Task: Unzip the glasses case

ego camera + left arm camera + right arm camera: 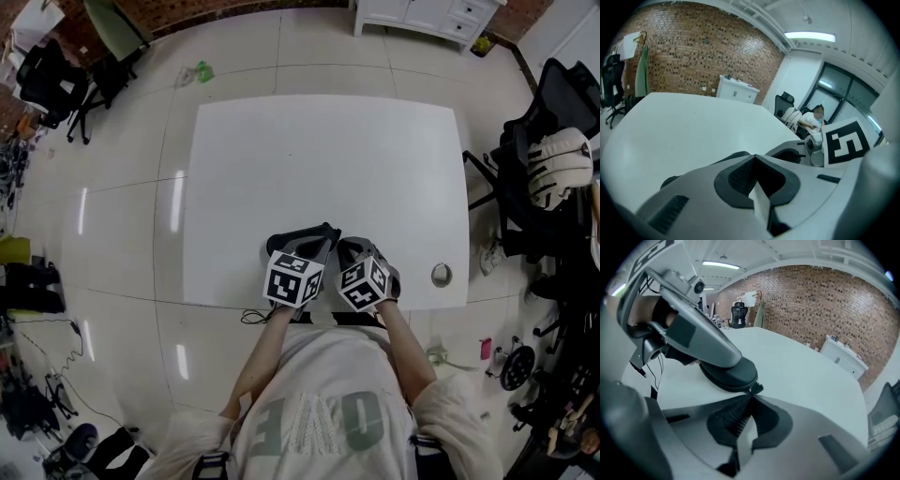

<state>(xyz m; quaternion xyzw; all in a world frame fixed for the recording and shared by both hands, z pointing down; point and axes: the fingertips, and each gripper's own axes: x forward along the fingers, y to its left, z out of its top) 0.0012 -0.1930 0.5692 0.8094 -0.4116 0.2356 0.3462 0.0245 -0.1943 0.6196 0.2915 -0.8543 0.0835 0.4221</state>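
Observation:
A black glasses case (286, 240) lies on the white table (328, 159) close to its near edge. In the right gripper view the case (729, 373) sits just beyond my jaws, with its zipper pull (757, 388) at their tips. My right gripper (751, 398) is shut, and the pull looks pinched between its tips. My left gripper (753, 157) is shut with nothing seen between its jaws. It lies over the top of the case, whose dark rim (733, 155) shows behind the jaw. Both marker cubes (293, 278) hide the hands in the head view.
A round cable port (442, 274) sits in the table near its right front corner. A black office chair (548, 164) with pale cloth on it stands to the right. A white cabinet (431, 17) is at the far wall. A person (813, 119) sits in the background.

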